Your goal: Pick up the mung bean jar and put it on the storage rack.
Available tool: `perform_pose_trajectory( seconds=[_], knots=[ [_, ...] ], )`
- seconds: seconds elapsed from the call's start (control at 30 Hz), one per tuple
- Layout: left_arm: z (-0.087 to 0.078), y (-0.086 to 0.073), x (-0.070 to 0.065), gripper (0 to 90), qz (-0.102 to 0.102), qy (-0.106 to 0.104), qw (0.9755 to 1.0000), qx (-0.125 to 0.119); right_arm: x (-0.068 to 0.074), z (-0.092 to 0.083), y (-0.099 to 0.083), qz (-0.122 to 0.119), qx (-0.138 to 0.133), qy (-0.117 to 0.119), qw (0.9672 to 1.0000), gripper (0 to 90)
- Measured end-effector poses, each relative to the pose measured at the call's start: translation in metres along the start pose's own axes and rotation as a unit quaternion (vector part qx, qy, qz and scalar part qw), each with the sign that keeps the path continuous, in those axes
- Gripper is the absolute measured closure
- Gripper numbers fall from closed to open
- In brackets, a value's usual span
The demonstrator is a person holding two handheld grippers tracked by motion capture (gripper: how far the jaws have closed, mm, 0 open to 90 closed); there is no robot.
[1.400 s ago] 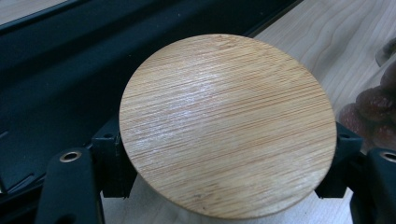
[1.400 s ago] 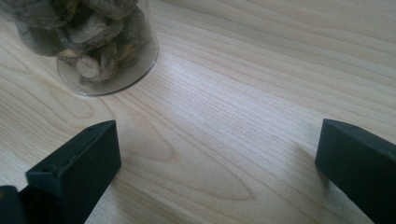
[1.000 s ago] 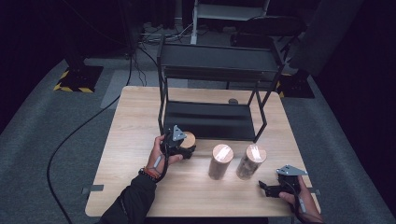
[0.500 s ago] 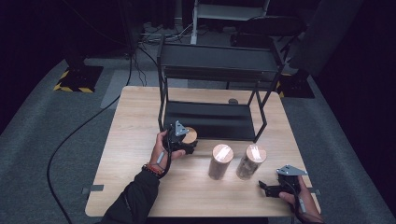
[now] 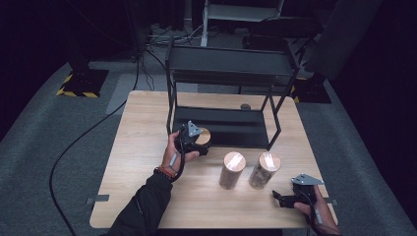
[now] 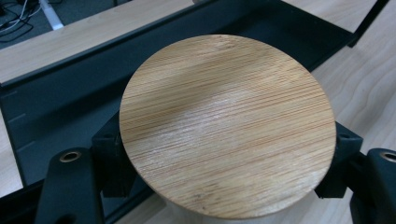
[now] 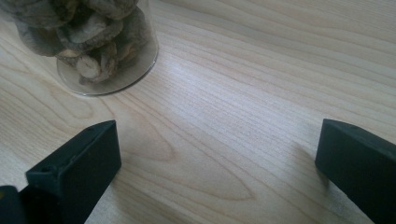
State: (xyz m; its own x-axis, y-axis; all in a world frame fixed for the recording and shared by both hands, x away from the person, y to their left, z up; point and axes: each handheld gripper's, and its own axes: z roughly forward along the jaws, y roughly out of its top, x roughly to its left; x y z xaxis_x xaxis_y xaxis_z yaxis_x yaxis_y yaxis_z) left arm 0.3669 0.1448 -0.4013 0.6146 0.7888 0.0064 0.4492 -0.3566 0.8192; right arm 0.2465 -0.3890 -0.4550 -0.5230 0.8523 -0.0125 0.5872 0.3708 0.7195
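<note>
My left gripper (image 5: 198,141) is shut on a jar with a round bamboo lid (image 5: 203,135), held at the front edge of the black rack's lower shelf (image 5: 236,129). In the left gripper view the lid (image 6: 227,123) covers the jar, and a black pad presses on each side of it. My right gripper (image 5: 282,199) rests open on the table (image 5: 137,147) at the front right, its fingers (image 7: 77,161) wide apart with bare wood between them. A glass jar of dried mushrooms (image 7: 93,42) stands just beyond its left finger.
Two bamboo-lidded jars (image 5: 232,169) (image 5: 264,169) stand side by side on the table between the two grippers. The black two-tier rack (image 5: 231,64) takes up the far half of the table. A cable trails across the grey floor at the left.
My left hand has carried the lidded jar a little up and away from me, toward the rack's lower shelf. The right gripper has stayed put.
</note>
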Motion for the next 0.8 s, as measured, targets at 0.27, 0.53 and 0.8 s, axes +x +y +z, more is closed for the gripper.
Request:
perform_pose_trajectory(
  seconds=[0.27,0.53,0.8],
  knots=[
    [0.01,0.01,0.0,25.2,-0.002,0.008,1.0,-0.002,0.0,0.0,0.0,0.0,0.0,0.0,1.0,0.0],
    [0.016,0.017,0.002,25.2,-0.005,0.013,0.9999,-0.002,0.0,0.0,0.0,0.0,0.0,0.0,1.0,0.0],
    [0.022,0.027,0.001,25.2,-0.006,0.016,0.9999,-0.004,0.0,0.0,0.0,0.0,0.0,0.0,1.0,0.0]
  ],
)
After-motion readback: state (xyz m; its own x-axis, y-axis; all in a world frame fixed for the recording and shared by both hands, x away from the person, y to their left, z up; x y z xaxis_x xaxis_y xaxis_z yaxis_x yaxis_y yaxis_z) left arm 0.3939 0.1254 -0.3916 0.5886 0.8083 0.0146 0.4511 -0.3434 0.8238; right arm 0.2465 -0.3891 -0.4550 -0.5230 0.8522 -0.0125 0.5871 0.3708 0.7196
